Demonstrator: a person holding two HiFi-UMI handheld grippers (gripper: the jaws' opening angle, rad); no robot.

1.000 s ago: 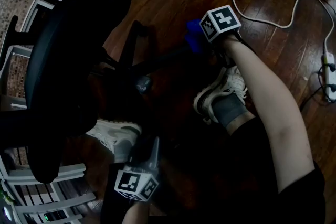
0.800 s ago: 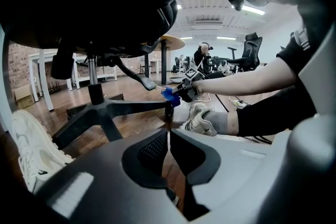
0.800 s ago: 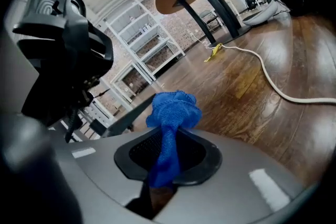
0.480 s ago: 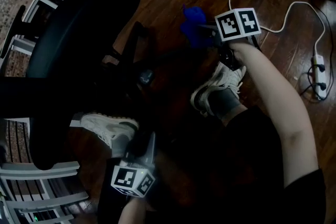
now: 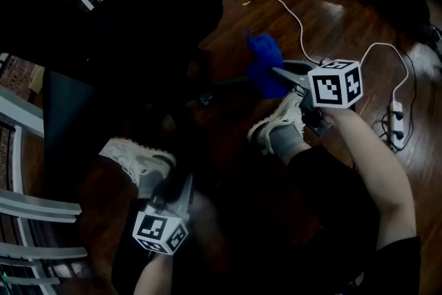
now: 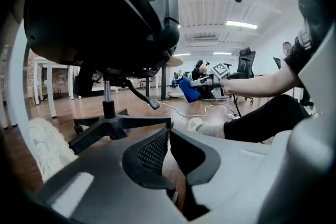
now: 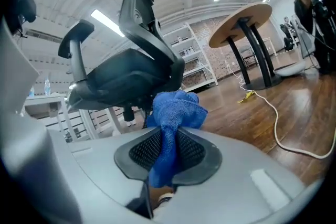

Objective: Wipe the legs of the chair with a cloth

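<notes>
The blue cloth [image 5: 264,64] is pinched between the closed jaws of the right gripper [image 5: 277,74]. It bunches above them, held in the air near the end of one leg [image 6: 137,124] of the black chair [image 5: 117,17] and apart from it. The left gripper [image 5: 179,188] hangs low beside a white shoe [image 5: 135,159], jaws together and empty, over the dark wooden floor [image 5: 331,17], where a white cable [image 5: 284,7] trails.

No readable text in view
Marker cube [image 5: 335,84] beside the blue cloth [image 5: 264,64] bears only square coded patterns; no letters or numbers
</notes>
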